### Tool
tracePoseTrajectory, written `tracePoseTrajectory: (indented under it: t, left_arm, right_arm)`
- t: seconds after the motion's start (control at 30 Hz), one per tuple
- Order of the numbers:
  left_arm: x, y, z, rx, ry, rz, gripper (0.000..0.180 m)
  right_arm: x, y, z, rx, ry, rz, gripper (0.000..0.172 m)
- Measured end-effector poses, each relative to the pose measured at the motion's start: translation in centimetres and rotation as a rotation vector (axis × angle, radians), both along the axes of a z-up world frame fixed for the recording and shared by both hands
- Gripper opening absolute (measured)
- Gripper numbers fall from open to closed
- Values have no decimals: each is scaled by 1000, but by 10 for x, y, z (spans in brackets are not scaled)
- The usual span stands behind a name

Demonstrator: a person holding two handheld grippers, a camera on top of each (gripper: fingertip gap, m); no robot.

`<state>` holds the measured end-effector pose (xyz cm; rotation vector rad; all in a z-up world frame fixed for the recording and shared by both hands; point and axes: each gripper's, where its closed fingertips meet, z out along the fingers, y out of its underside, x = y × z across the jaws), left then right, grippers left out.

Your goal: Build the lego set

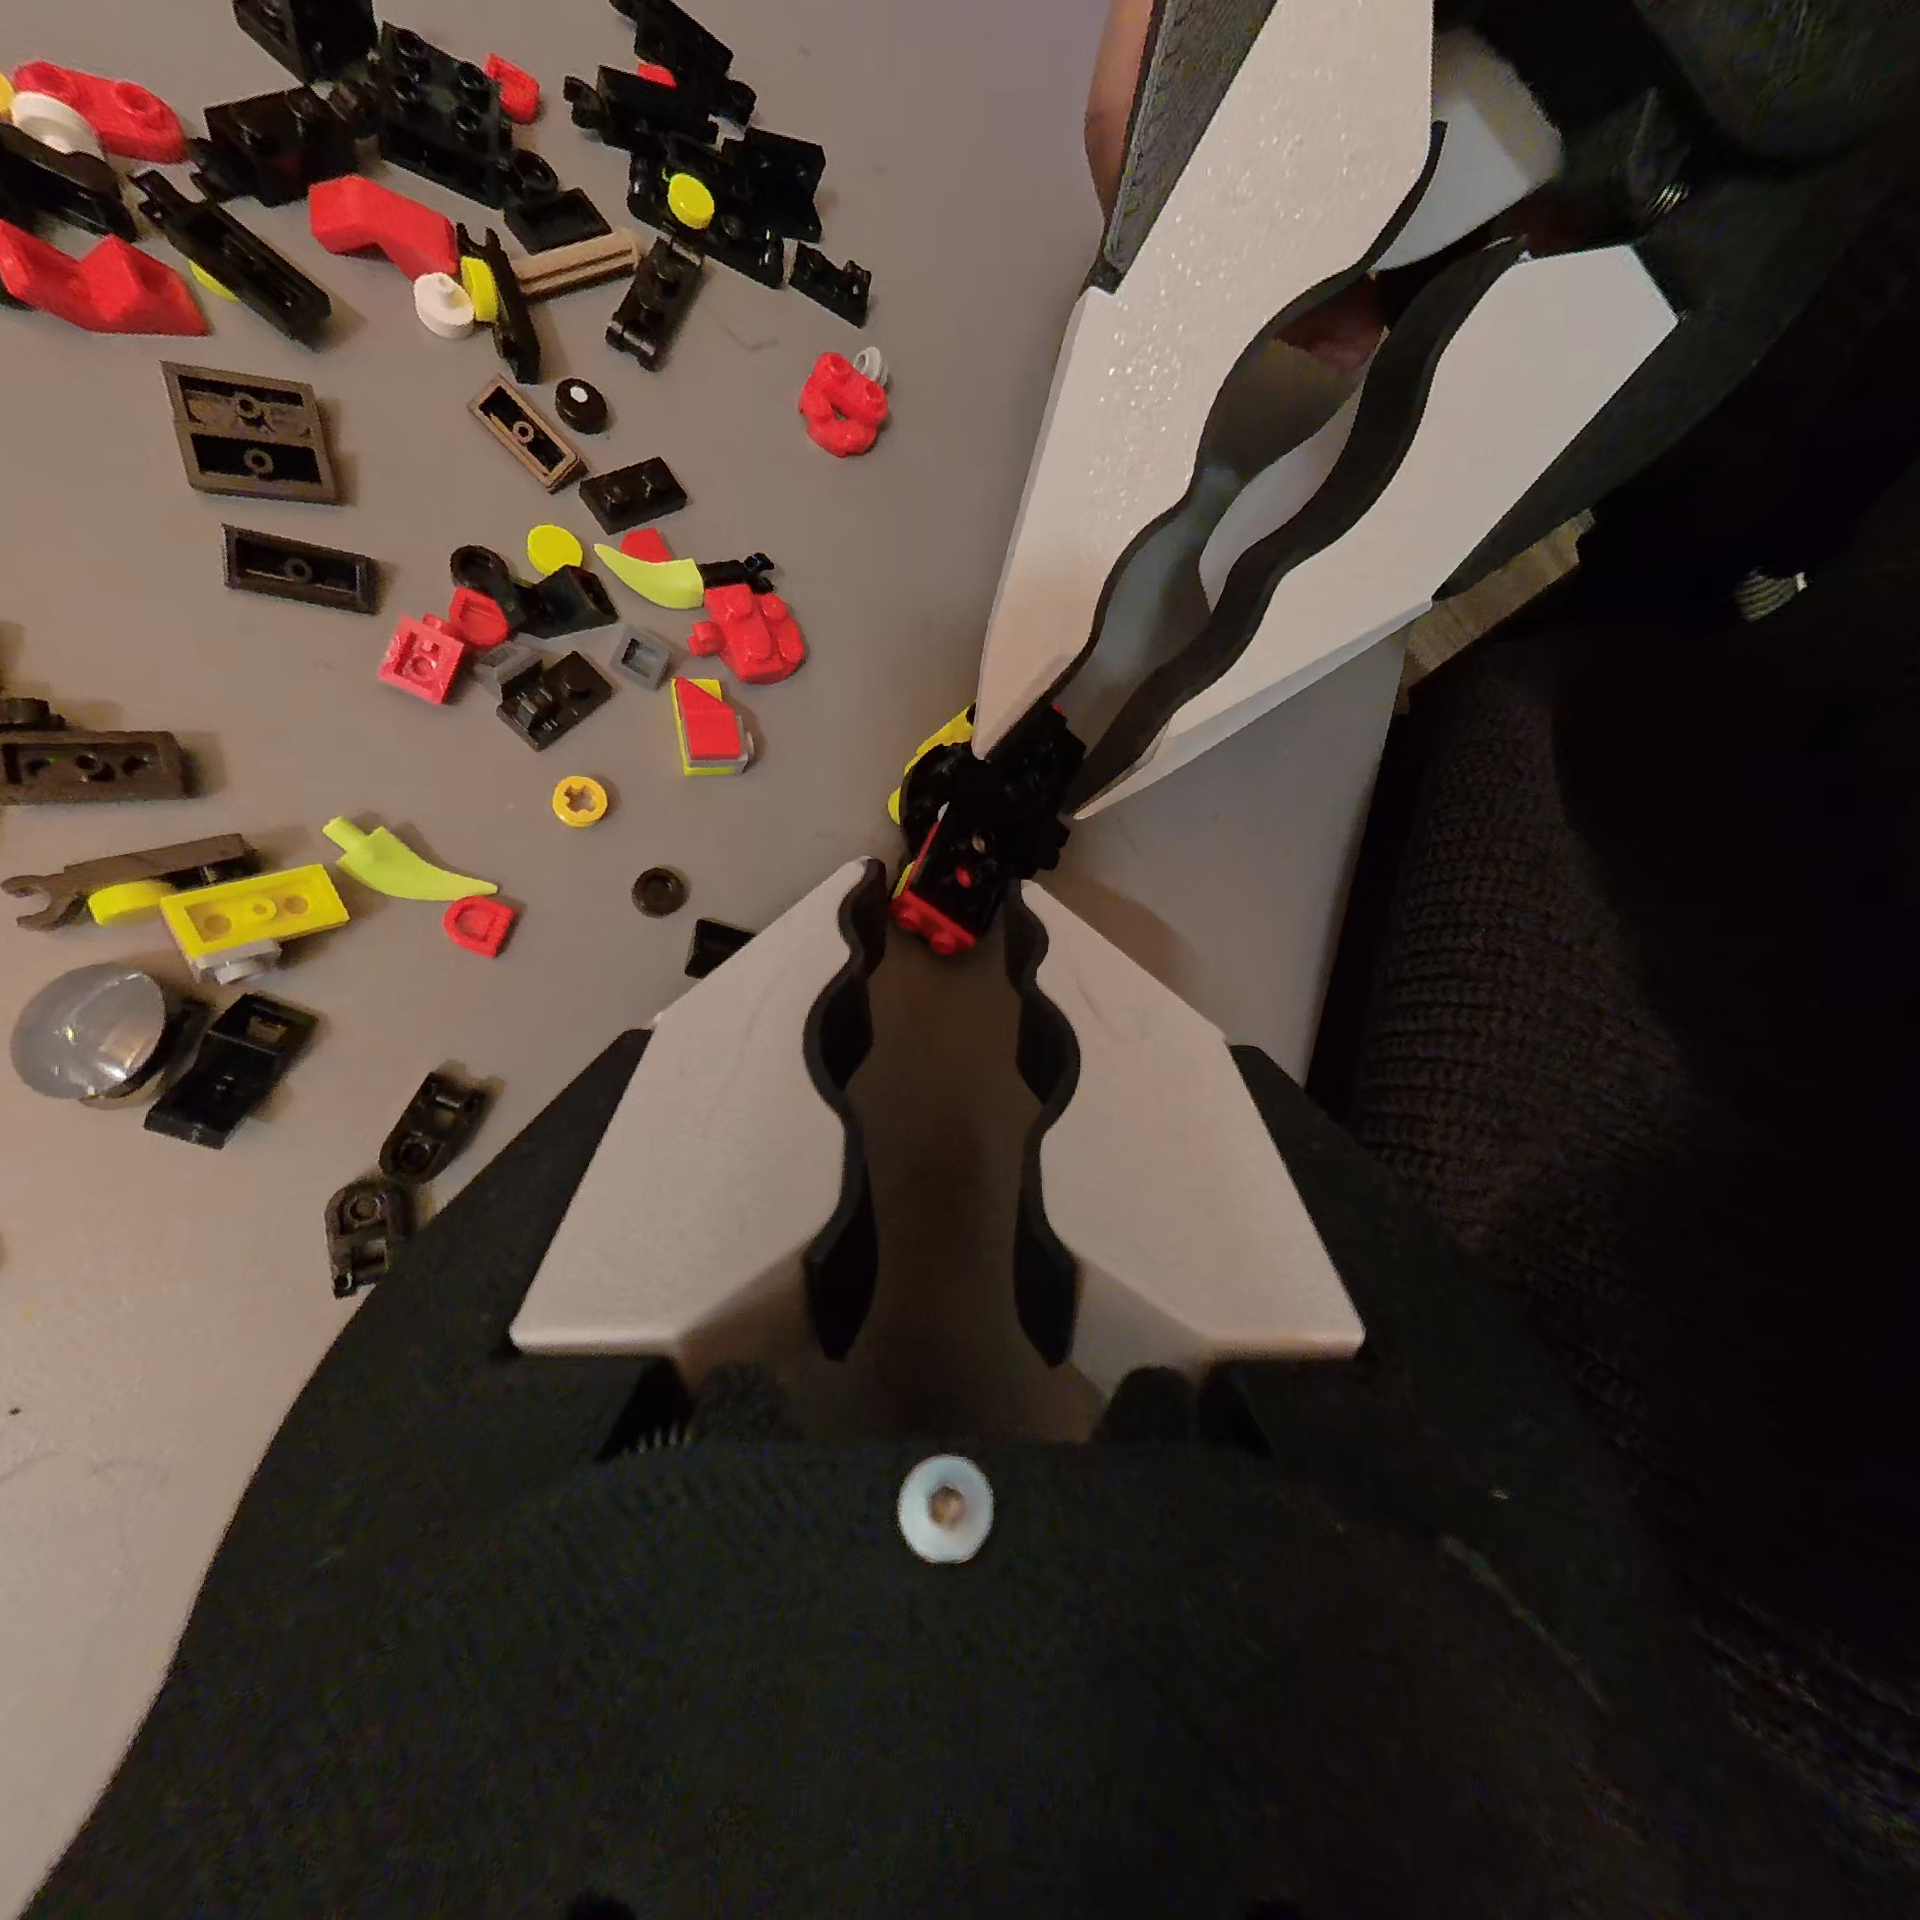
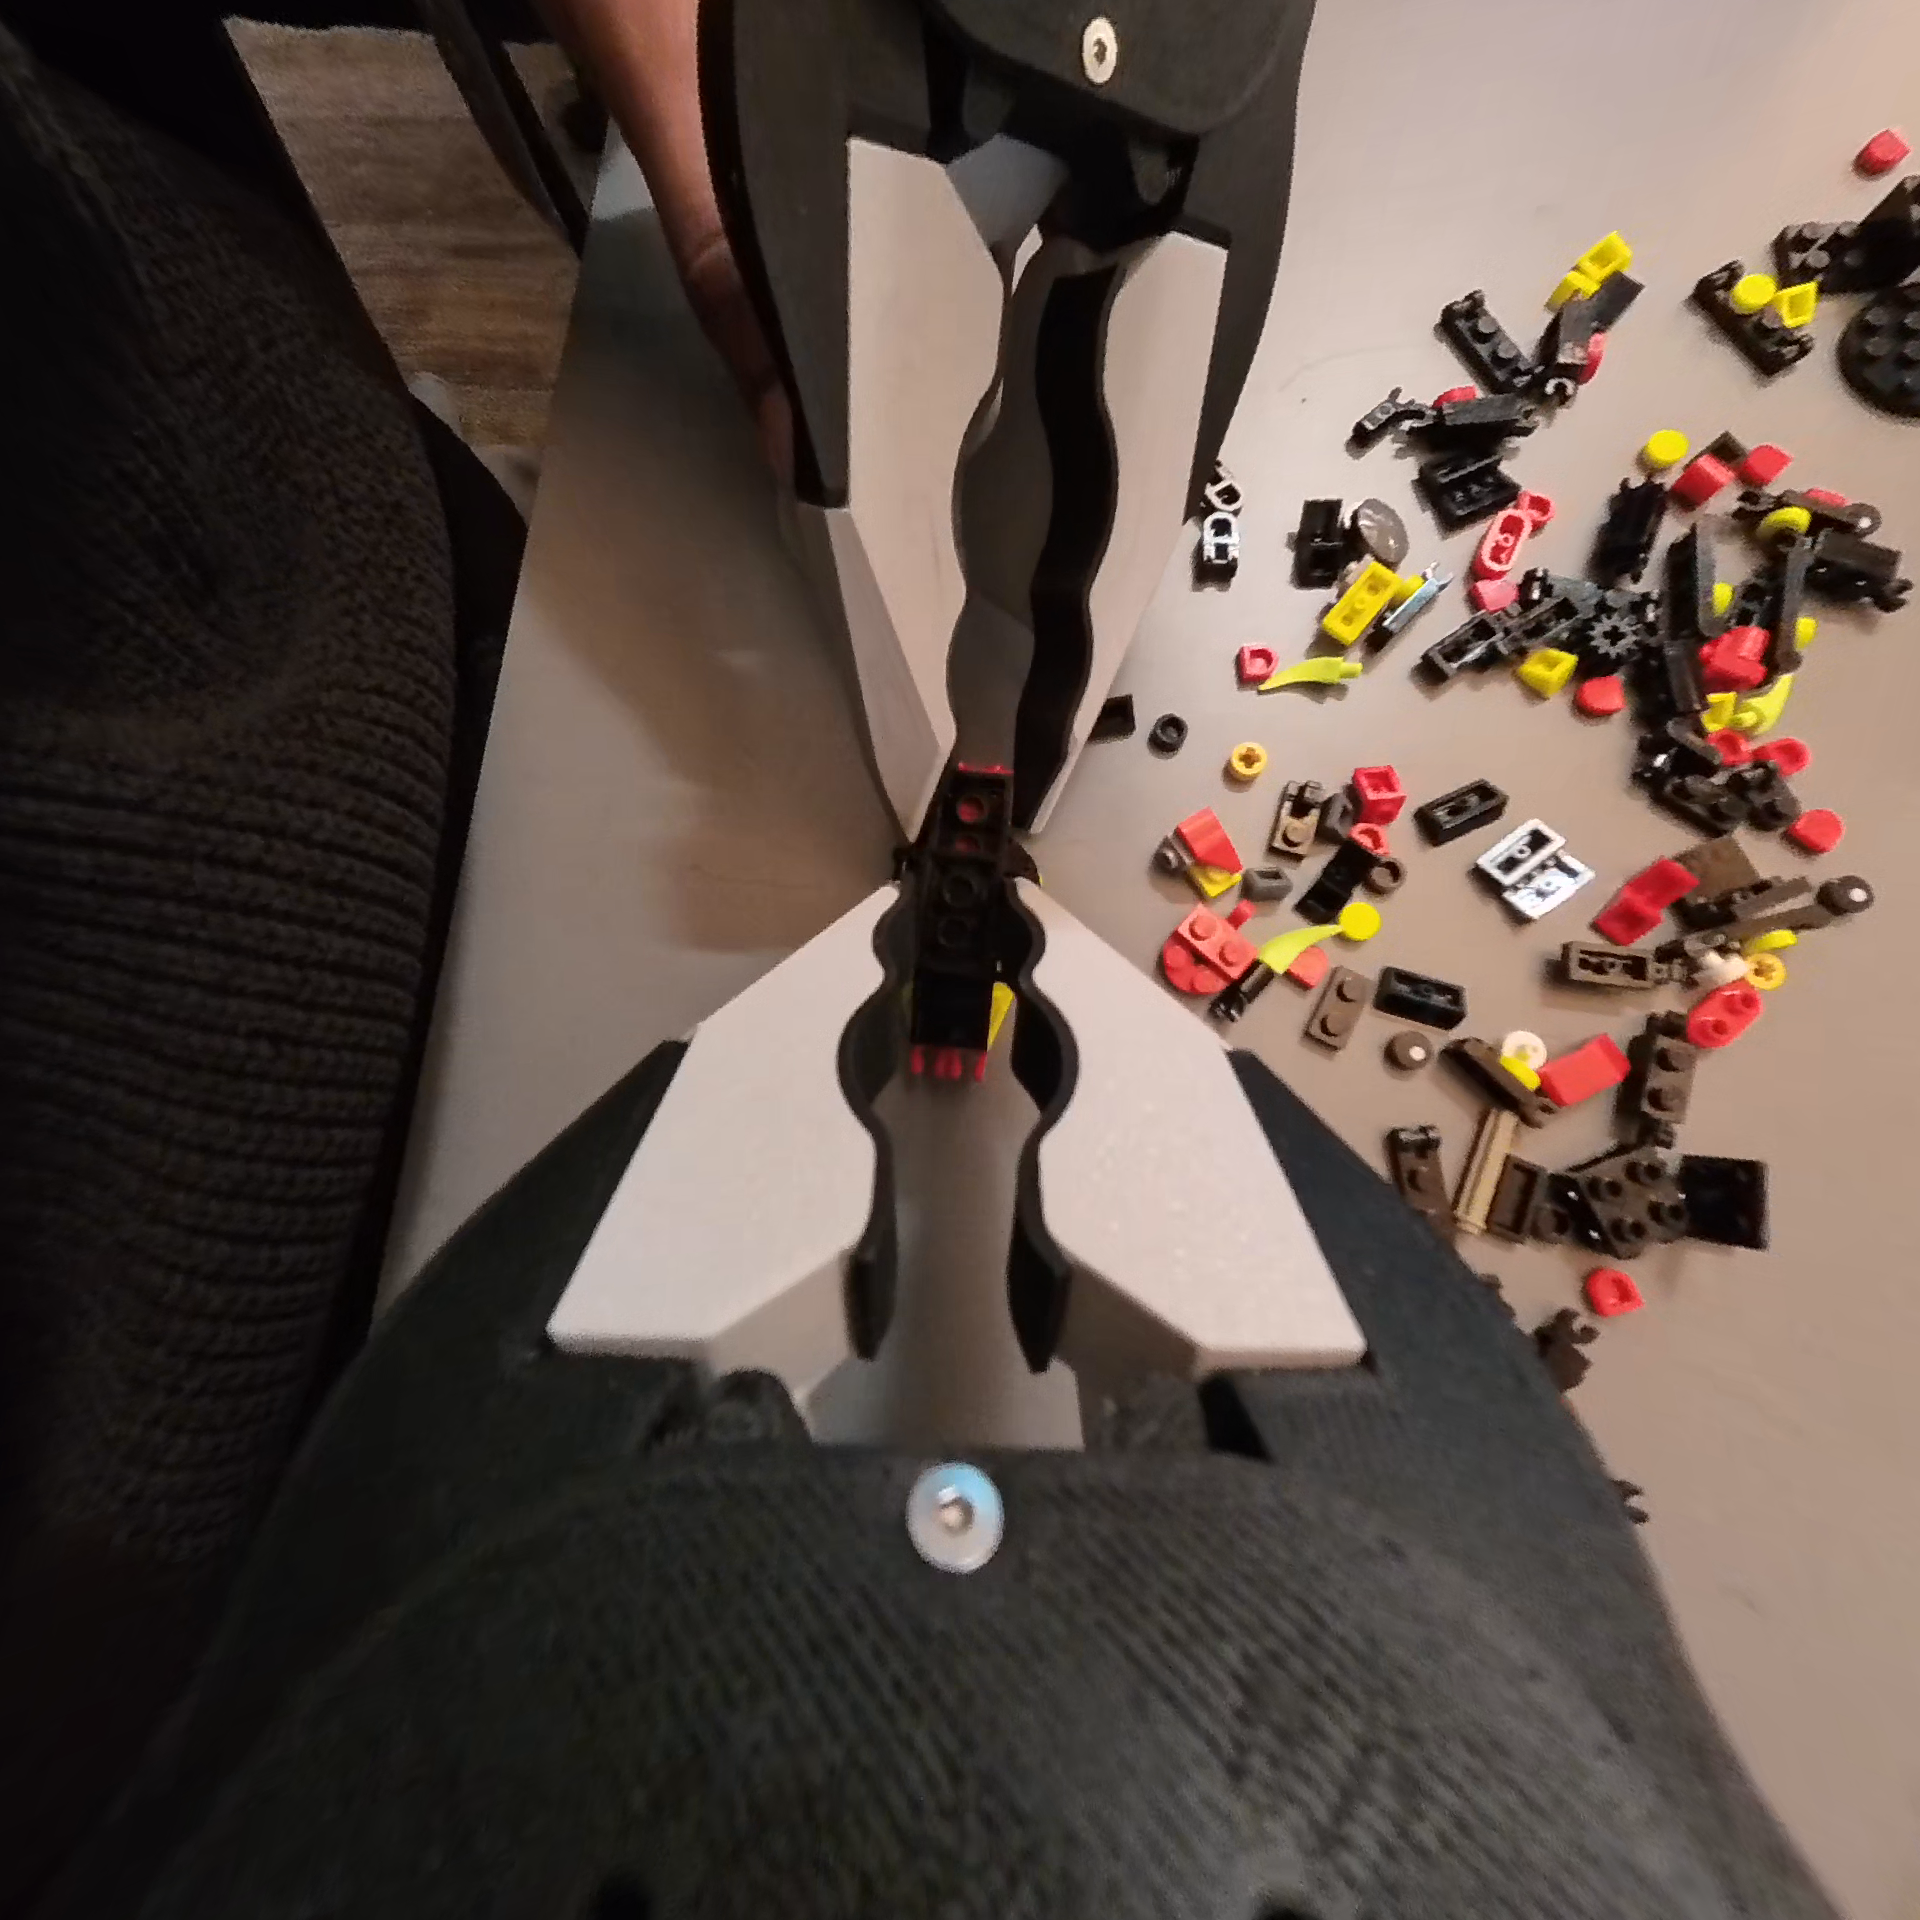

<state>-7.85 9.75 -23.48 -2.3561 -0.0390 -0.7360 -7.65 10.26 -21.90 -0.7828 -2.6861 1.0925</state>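
My right claw (image 2: 954,935) pinches a part-built black, red and yellow model (image 2: 951,914) above the desk (image 1: 727,1039) edge. My left claw (image 1: 940,904) grips its other end. Many loose bricks (image 1: 436,644) lie unused.

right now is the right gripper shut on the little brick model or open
Shut on it: the right gripper's pads press both sides of the black, red and yellow brick assembly.

— Can you see all of the black brick model (image 2: 961,914)?
— No. The right gripper's fingers (image 2: 800,997) cover its sides.
— And the bricks up top?
— The black bricks (image 1: 301,31) are cut off by the edge.
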Motion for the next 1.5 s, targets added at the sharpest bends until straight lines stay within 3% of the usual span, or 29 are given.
tracePoseTrajectory:
  t: [0.7,0.8,0.93,1.03,1.17,1.5]
  left_arm:
    - [0,0,0,-5,-6,10,21]
    - [-1,5,9,4,-129,80,17]
    - [-7,13,31,66,-365,190,31]
    - [-12,13,15,12,-215,209,33]
    - [-5,13,8,-24,-130,191,33]
    - [0,11,9,-53,-49,161,24]
  right_arm:
    - [0,1,-1,3,-46,-10,14]
    - [0,0,-2,11,-40,-9,14]
    - [0,0,-2,14,-33,-8,14]
    - [0,0,-2,19,-30,-7,15]
    - [0,0,-2,23,-26,-5,15]
    - [0,0,-2,7,-31,-6,15]
